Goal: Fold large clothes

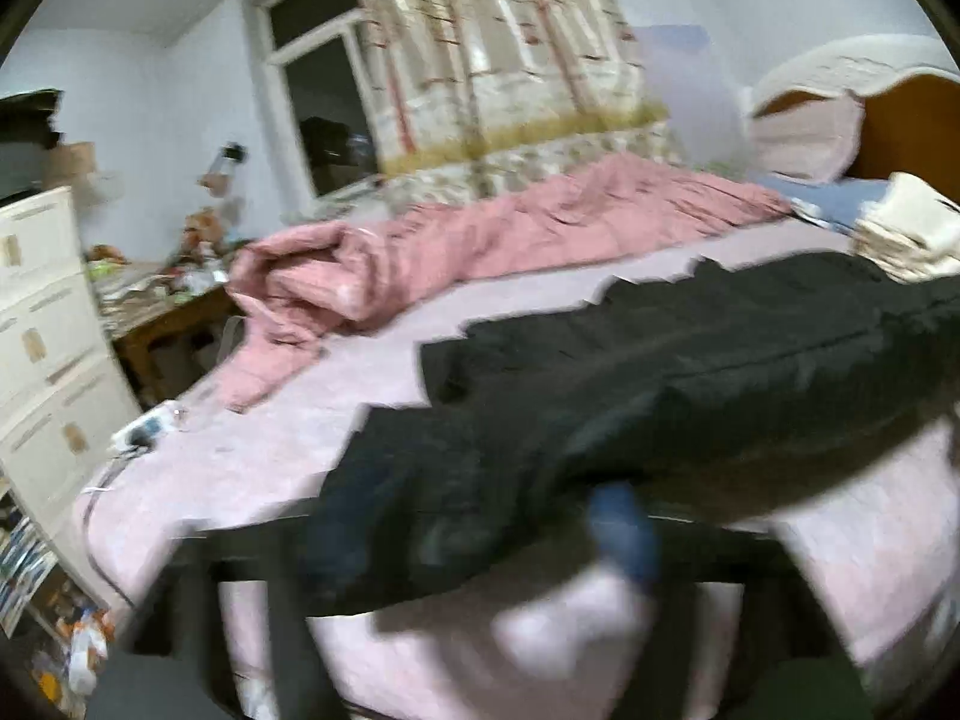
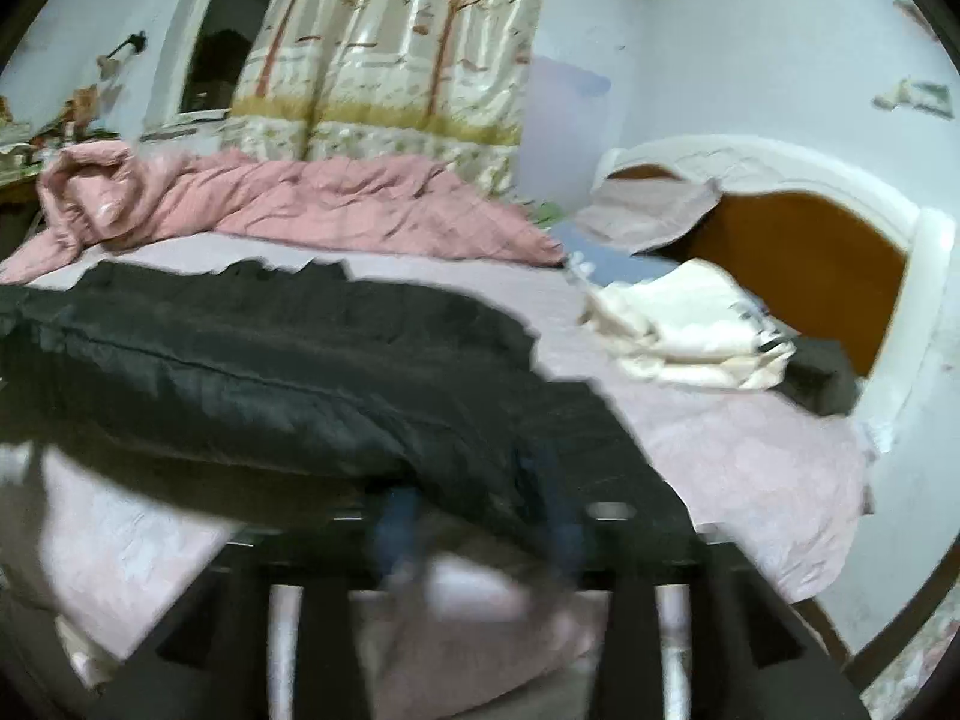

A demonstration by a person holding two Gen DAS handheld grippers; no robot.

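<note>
The dark garment (image 1: 660, 360) lies spread wide across the bed (image 1: 270, 450), running from 9 to 3 o'clock in both wrist views. My guess is that's so both long ends are in reach for a fold. Its near edge hangs over the tips of both claws at 6 o'clock and looks lifted off the sheet, with shadow under it.

Left gripper (image 1: 480, 540): fingers look apart with cloth draped across them, no clamp that I can make out, though it's blurry. Right gripper (image 2: 477, 522): same deal, blue fingers (image 2: 396, 528) spread and the hem over them.

Both hands point forward and a bit down at the bed, side by side along that near edge.

The pink quilt (image 1: 480, 228) is pushed back to 11 o'clock and the cream pile (image 2: 690, 324) sits at 2, probably to keep the middle free.
</note>
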